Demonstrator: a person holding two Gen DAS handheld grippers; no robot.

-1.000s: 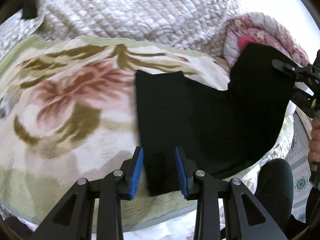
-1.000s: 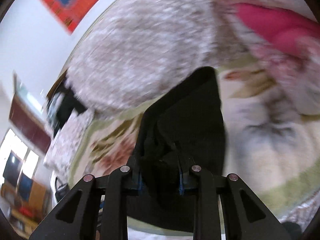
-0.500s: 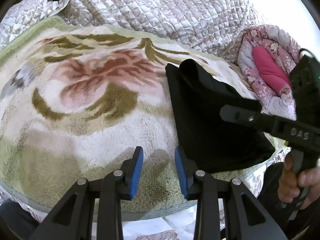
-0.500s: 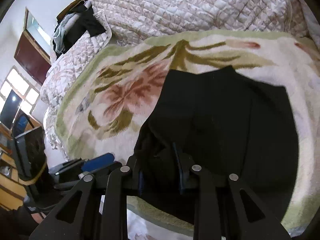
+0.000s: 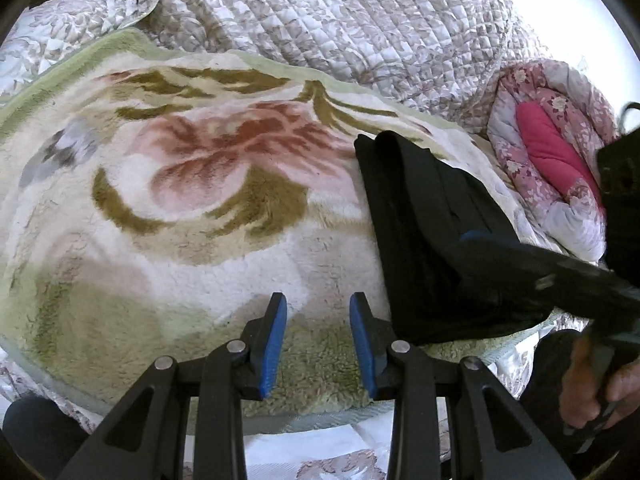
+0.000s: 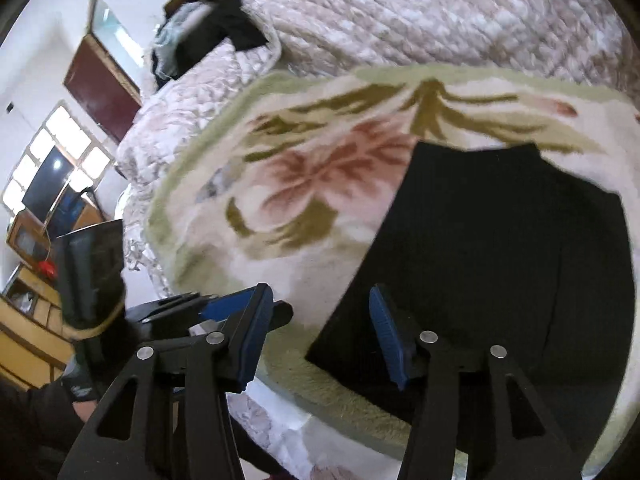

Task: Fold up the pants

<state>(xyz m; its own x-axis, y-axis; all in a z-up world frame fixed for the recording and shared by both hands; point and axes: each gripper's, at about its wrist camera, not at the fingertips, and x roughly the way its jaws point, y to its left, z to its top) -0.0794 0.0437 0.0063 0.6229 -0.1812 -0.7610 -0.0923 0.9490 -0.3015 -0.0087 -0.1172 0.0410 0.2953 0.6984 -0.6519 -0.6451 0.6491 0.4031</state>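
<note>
Our left gripper hangs parted over bare blanket, nothing between its pads. Our right gripper is opening — its jaws straddle the near corner of the black pants without pressing it. The pants lie folded on the floral blanket's right side.

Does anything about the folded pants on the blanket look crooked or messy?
Slightly. The black pants lie folded on the floral blanket, but the far edge is uneven, with a stepped corner. The right gripper is opening with nothing between its pads; the left gripper is open and empty.
</note>
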